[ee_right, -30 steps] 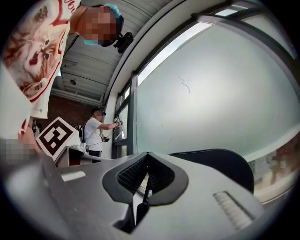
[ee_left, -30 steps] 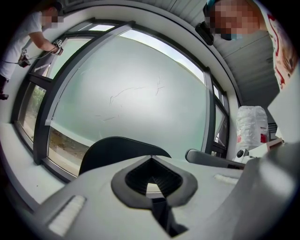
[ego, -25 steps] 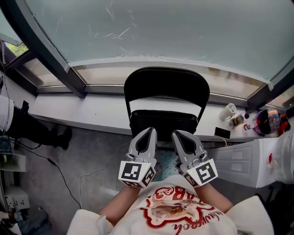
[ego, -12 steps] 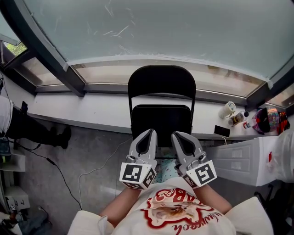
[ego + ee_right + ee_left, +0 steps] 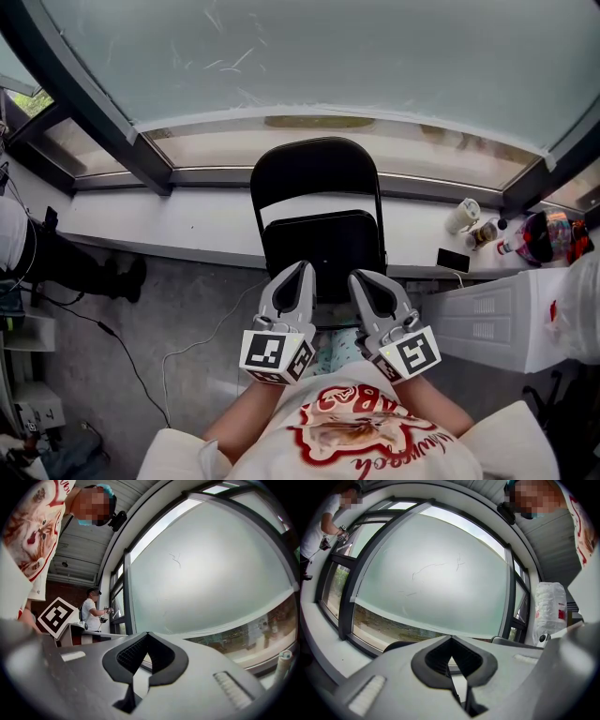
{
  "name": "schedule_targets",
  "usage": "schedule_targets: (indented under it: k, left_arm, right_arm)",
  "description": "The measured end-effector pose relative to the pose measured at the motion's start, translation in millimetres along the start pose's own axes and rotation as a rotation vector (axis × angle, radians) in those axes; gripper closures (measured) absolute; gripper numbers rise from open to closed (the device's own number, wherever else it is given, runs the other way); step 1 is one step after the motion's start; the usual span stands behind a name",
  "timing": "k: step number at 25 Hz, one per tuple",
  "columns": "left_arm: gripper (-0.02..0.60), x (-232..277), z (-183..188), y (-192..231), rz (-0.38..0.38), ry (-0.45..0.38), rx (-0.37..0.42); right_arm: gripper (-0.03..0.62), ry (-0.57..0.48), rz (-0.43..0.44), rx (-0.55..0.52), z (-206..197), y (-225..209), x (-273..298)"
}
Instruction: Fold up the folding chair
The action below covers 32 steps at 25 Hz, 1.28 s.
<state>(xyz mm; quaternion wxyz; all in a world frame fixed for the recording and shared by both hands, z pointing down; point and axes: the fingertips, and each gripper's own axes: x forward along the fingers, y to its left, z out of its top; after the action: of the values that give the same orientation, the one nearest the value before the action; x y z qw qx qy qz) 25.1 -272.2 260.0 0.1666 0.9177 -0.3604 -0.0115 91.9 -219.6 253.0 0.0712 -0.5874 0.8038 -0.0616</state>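
A black folding chair point(image 5: 317, 183) stands against the white window sill, its rounded backrest toward the glass. Its seat point(image 5: 323, 251) shows below the backrest, and my grippers hide the seat's front edge. My left gripper point(image 5: 303, 269) and right gripper point(image 5: 360, 276) are held side by side close to the person's chest. Both point at the seat and both are shut with nothing in them. In the left gripper view my left gripper point(image 5: 451, 642) has its jaws closed, with the top of the chair point(image 5: 396, 645) dark behind it. The right gripper point(image 5: 147, 637) in its own view is also shut on nothing.
A white sill point(image 5: 187, 225) runs under the frosted window. Cups and bottles point(image 5: 473, 230) and a dark phone point(image 5: 453, 260) sit at its right end, above a white drawer unit point(image 5: 492, 323). A cable point(image 5: 187, 352) lies on the grey floor. A person's dark legs point(image 5: 66, 262) are at the left.
In the head view the chair's backrest looks narrower than a second ago, and its right edge has drawn in to the left. Both grippers stay in place, shut.
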Motion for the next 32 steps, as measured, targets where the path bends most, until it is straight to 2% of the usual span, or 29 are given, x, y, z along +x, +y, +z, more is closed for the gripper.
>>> schedule_targets:
  k: [7,16,25,32]
  left_arm:
    - [0.578,-12,3,3,0.032,-0.012,0.01]
    - [0.578,-43,22,21,0.167,-0.077,0.019]
    - [0.578,-73,4,-44,0.176,-0.095,0.032]
    - [0.578,-101,-2,-102,0.153,-0.117,0.081]
  right_arm:
    - [0.571,-0.002,0.012,0.024,-5,0,-9]
    - [0.571,0.009,0.076,0.024,-2,10,-19]
    - [0.571,-0.006,0.139,-0.085,19,28,-73]
    - [0.571,-0.094,0.189,-0.143,56,53,-112]
